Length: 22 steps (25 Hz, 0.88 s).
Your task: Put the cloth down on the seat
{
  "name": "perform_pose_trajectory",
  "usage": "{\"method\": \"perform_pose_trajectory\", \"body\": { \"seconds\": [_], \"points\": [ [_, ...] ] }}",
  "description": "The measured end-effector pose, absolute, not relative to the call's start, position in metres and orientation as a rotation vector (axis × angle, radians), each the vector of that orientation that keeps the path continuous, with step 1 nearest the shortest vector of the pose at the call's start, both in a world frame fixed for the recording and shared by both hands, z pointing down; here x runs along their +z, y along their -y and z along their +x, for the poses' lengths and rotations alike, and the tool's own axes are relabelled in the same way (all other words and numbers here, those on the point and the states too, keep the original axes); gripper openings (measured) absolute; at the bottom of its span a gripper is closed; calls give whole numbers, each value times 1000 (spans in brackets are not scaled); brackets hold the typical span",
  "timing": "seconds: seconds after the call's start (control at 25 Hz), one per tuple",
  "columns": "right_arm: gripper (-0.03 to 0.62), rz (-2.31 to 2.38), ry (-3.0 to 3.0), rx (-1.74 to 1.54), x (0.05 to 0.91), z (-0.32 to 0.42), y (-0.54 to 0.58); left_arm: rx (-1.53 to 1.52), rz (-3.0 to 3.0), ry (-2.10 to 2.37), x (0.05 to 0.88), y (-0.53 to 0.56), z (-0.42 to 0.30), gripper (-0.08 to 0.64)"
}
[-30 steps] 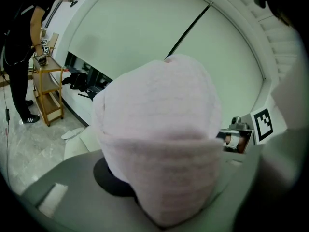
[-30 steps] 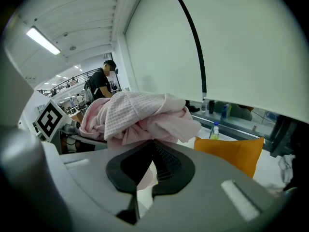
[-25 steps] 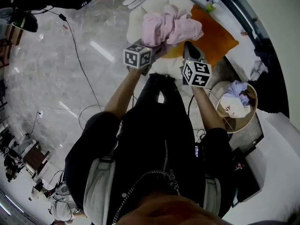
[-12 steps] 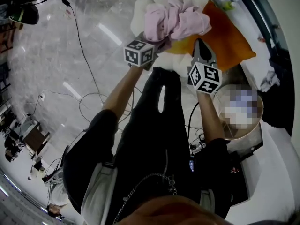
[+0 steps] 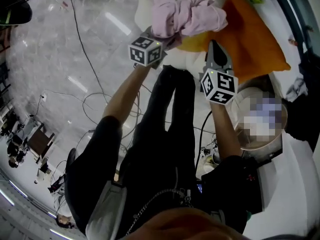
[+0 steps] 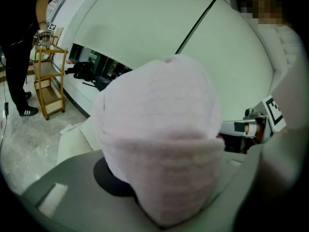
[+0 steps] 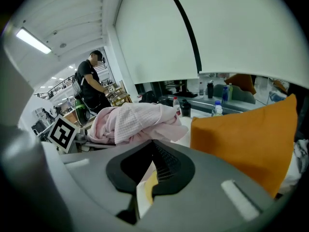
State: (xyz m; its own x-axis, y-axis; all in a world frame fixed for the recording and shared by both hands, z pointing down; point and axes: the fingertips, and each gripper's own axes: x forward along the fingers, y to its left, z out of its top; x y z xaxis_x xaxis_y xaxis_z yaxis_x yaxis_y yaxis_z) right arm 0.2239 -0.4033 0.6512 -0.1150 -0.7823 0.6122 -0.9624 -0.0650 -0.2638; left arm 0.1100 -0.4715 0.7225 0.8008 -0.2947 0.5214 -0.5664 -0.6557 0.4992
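A crumpled pink cloth (image 5: 187,14) hangs over the white seat (image 5: 146,4), bunched against the orange cushion (image 5: 252,36). My left gripper (image 5: 165,40) is shut on the cloth's near left edge. In the left gripper view the cloth (image 6: 159,149) fills the space between the jaws and hides the tips. My right gripper (image 5: 216,59) is to the right of the cloth, over the seat's front and apart from the cloth. Its jaws look shut with nothing in them (image 7: 153,144). From there the cloth (image 7: 135,122) shows ahead on the left.
The orange cushion (image 7: 246,139) leans on the seat's right side. A round basket (image 5: 272,144) with laundry stands on the floor at the right. Cables (image 5: 92,101) trail over the shiny floor. A person (image 7: 91,86) stands far back, and a wooden trolley (image 6: 48,76) is at the left.
Both grippers have sunk toward the seat, and the pink cloth has gone down with the left one. The grip on the cloth is the same.
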Motion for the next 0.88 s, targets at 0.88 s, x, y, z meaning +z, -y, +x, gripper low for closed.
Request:
{"method": "perform_pose_trajectory", "body": {
  "seconds": [0.88],
  "points": [
    [3, 1893, 1770, 1196, 827, 215, 381, 625, 2231, 627, 925, 486, 124, 199]
  ]
}}
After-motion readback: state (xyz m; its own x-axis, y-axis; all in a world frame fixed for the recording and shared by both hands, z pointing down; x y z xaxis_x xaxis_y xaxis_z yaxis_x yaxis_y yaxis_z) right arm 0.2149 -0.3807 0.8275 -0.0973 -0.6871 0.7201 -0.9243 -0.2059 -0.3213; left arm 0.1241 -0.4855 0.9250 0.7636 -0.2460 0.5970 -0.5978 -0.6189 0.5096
